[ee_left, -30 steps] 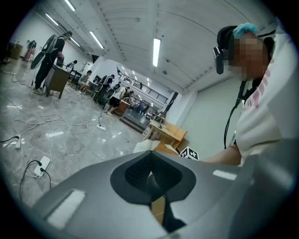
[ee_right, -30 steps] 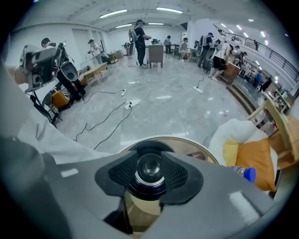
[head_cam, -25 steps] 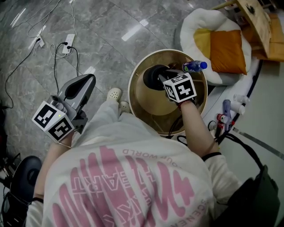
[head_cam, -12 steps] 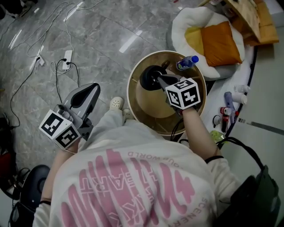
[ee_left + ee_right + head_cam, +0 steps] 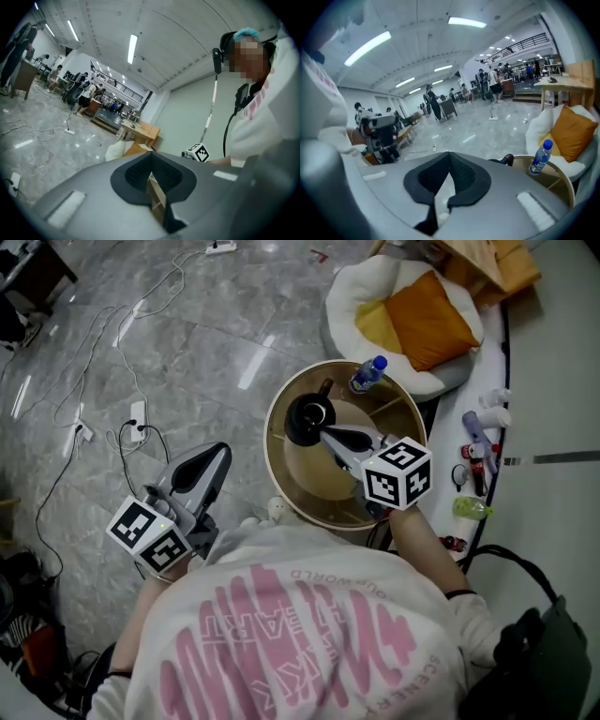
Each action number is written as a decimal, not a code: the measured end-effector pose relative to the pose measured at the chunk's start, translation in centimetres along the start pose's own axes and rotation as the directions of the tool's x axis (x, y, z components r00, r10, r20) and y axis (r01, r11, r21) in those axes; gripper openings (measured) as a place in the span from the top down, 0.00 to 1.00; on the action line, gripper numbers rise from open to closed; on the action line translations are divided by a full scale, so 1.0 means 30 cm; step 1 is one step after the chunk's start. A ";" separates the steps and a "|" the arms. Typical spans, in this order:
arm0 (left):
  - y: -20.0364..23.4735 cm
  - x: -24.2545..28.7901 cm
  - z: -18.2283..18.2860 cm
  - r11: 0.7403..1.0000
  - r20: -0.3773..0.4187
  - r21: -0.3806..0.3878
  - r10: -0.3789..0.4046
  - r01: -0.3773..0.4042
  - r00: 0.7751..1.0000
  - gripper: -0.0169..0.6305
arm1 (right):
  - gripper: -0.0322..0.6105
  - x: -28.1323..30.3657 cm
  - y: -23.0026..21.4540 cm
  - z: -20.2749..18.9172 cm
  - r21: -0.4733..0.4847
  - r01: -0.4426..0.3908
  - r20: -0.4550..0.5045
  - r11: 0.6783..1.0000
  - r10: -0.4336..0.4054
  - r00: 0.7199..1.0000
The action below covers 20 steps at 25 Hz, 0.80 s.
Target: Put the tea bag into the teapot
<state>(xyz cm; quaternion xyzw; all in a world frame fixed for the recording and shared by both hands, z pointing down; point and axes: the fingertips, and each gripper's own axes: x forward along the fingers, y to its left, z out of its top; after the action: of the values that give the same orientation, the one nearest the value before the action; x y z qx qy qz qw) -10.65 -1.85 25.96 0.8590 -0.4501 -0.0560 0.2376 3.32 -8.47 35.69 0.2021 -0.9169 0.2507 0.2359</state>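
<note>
Right gripper pinches a pale scrap, seemingly the tea bag, beside the teapot. Next, I reckon: bring it over the pot's mouth, then release.

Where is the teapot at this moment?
In the head view, the black teapot stands on the round wooden table, at its far left part, with the water bottle to its right.

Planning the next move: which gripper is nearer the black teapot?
Right. The right gripper, shut on the tea bag, is over the round table, tips just beside the teapot. The left gripper hangs off the table, over the floor to the teapot's left.
</note>
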 end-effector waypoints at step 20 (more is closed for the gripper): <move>-0.129 -0.109 -0.043 0.967 -0.085 -0.056 -0.251 0.247 0.964 0.95 | 0.94 -0.277 0.263 0.047 0.261 0.042 0.358 0.964 -0.137 0.924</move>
<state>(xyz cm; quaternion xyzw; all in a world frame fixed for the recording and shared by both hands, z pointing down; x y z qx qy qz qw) -9.30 3.10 24.95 0.9047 -0.3259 -0.0562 0.2684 5.70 -0.90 27.29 0.3159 -0.8959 0.3095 0.0414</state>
